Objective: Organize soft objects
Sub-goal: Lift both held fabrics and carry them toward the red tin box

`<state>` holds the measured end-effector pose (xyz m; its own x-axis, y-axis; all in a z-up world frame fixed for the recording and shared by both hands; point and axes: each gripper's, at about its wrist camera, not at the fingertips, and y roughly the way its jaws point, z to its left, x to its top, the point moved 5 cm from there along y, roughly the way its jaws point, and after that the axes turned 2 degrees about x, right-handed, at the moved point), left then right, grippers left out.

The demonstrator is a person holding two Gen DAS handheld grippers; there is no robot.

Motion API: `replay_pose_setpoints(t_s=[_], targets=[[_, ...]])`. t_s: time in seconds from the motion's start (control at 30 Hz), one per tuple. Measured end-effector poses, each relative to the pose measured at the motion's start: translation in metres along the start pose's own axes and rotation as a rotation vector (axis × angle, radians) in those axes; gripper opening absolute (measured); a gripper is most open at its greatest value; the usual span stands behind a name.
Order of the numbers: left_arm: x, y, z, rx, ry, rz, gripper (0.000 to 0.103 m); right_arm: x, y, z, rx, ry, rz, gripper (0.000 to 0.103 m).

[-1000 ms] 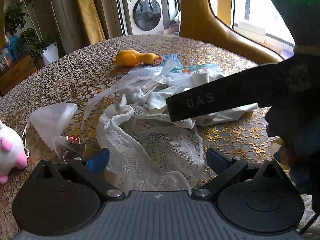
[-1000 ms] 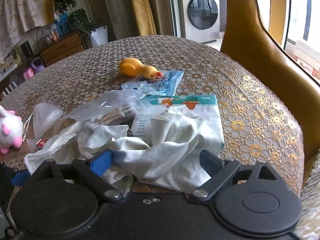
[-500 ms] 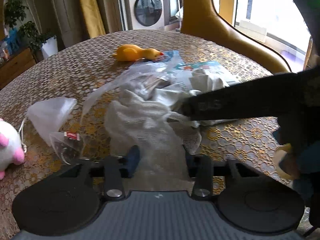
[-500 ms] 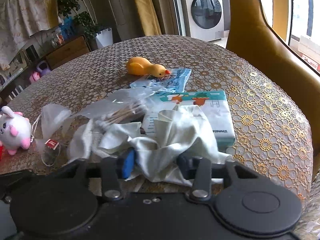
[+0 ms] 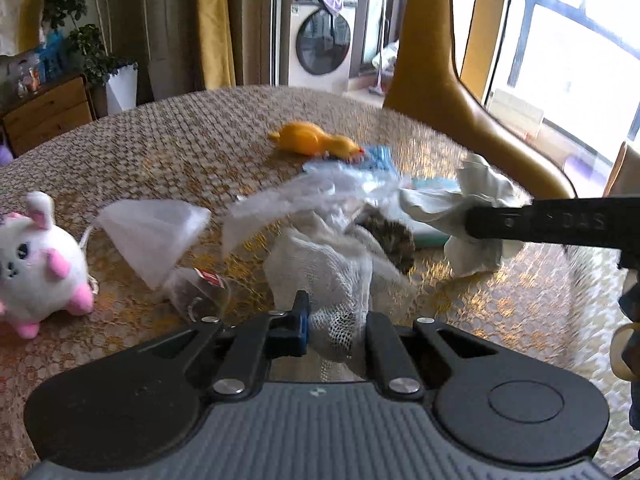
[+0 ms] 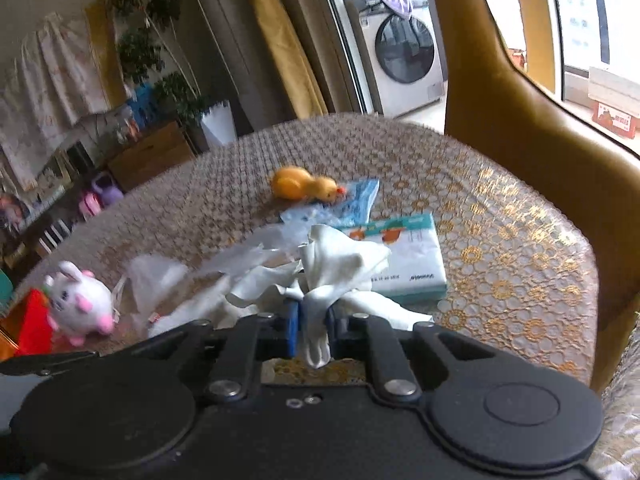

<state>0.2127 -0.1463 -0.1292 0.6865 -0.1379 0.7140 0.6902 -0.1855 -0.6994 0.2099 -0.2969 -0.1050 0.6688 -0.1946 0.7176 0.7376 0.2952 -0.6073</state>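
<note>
Beyond the left fingers (image 5: 334,326): clear plastic bag (image 5: 304,196) and yellow duck (image 5: 312,144) on the gold-patterned worktop (image 5: 168,148); plush bunny (image 5: 38,256) well off to their left. Just closed and pinching the white mesh bag (image 5: 328,264), crumpled, holey, gathered between them. Right fingers (image 6: 314,330), just closed too, clamped on the cream cloth (image 6: 340,268), smooth, bunched upward; tissue pack (image 6: 408,260) just behind.

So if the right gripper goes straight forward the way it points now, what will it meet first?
The right gripper is shut on the white cloth, so that bunched cloth comes first. Just beyond lies the tissue pack on the table; depth is hard to judge here.
</note>
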Motion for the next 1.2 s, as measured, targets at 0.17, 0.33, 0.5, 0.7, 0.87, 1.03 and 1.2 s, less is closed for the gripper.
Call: replay_pose_setpoints(t_s=[0.17,0.33,0.5,0.7,0.87,1.03,1.2], targets=[[0.008,-0.028,0.012,-0.014,-0.039,-0.048,0.008,0.005,-0.031,0.012,0.011,-0.016,-0.051,0.013],[0.016,-0.060,0.031,-0.040,-0.092,-0.098,0.007,0.010,-0.059,0.024,0.039,-0.020,-0.081,0.013],[0.023,-0.092,0.052,-0.062,-0.141,-0.127,0.007,0.013,-0.077,0.046,0.073,-0.070,-0.093,0.013],[0.029,-0.127,0.083,-0.062,-0.182,-0.164,0.007,0.016,-0.087,0.082,0.125,-0.145,-0.100,0.013],[0.035,-0.153,0.107,-0.057,-0.188,-0.205,0.007,0.019,-0.092,0.108,0.155,-0.189,-0.108,0.013],[0.040,-0.178,0.135,-0.047,-0.215,-0.239,0.007,0.020,-0.092,0.128,0.187,-0.214,-0.101,0.013],[0.038,-0.197,0.165,0.003,-0.228,-0.246,0.007,0.017,-0.093,0.157,0.228,-0.267,-0.088,0.013]])
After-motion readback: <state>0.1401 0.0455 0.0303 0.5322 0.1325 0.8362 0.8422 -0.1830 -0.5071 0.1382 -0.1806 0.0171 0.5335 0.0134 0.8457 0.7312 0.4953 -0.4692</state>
